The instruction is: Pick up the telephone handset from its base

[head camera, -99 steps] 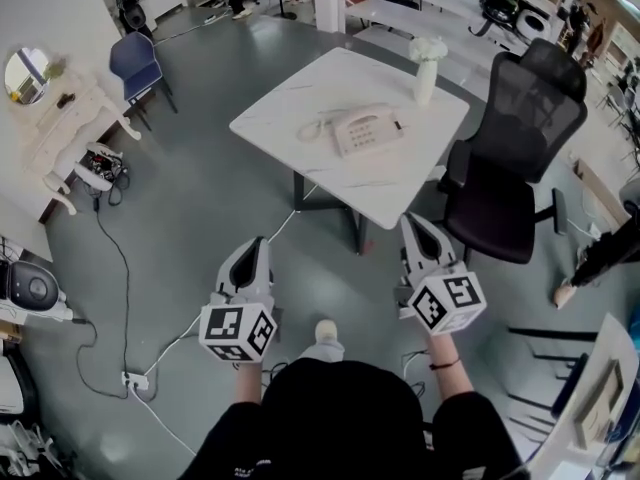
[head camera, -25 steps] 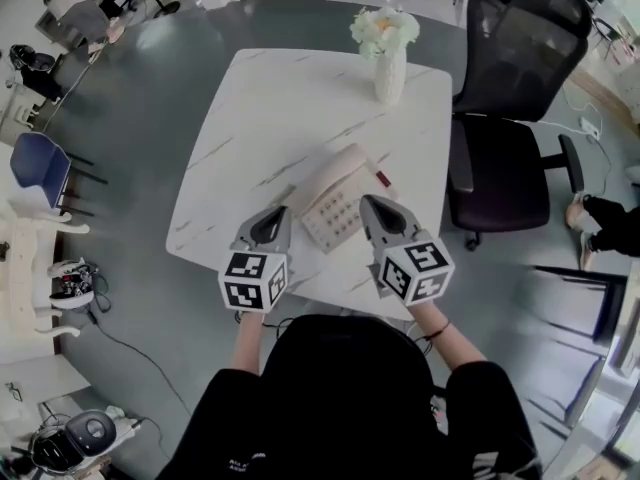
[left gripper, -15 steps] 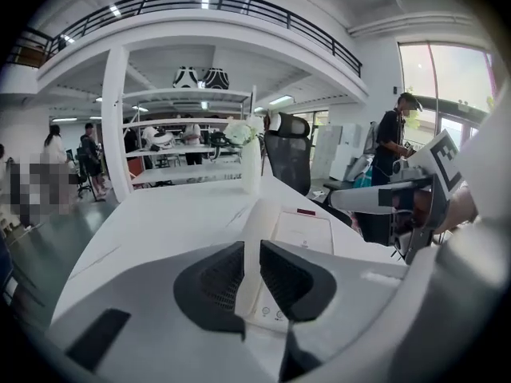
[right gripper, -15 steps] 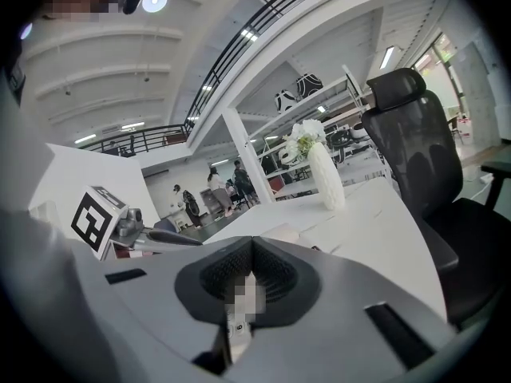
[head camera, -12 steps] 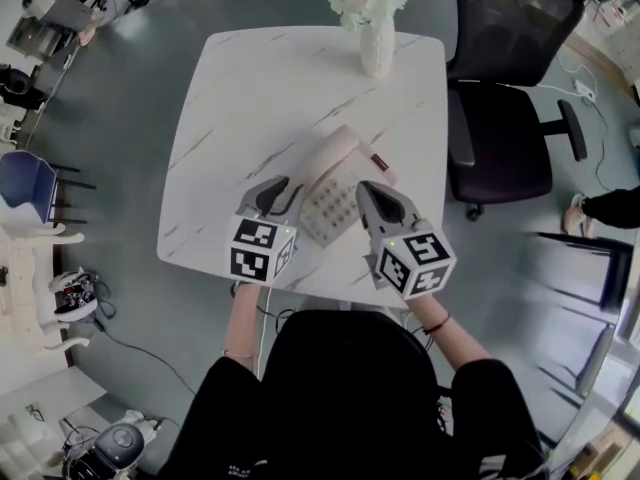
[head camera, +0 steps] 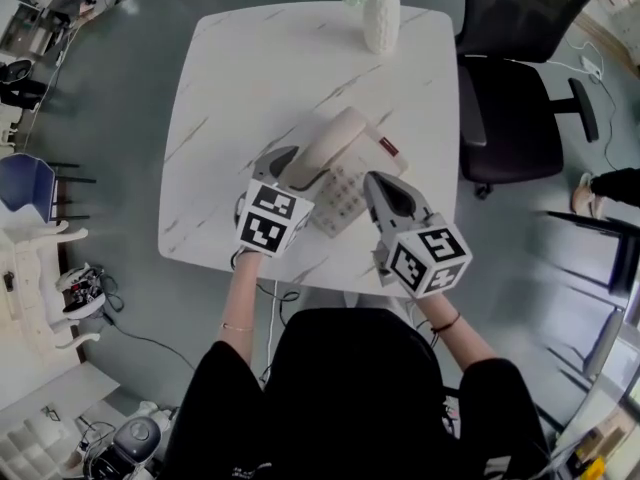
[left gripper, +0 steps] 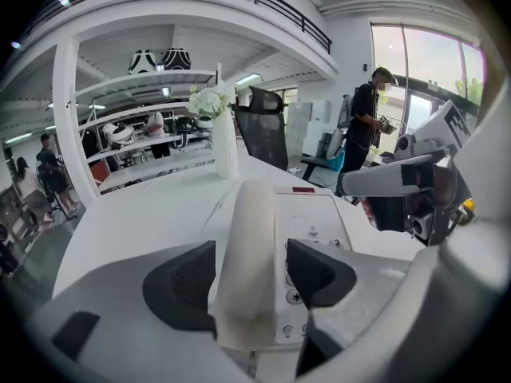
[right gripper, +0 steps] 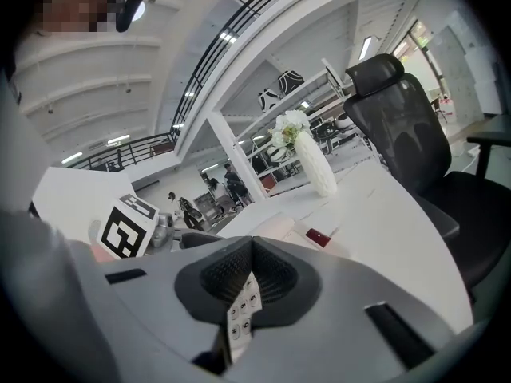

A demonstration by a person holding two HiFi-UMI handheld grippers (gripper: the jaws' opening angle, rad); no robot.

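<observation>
Above the table [head camera: 220, 88], the left gripper's [left gripper: 249, 274] jaws (opening) flank the handset [head camera: 330, 148].

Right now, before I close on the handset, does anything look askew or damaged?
Nothing stands out. The handset lies seated on its base, the vase stands upright, and the table shows no spill. The left gripper, jaws opening, straddles the handset.

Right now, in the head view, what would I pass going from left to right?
Blue chair → left hand-held gripper, its jaws opening with the handset between them → telephone keypad → right hand-held gripper → black office chair.
</observation>
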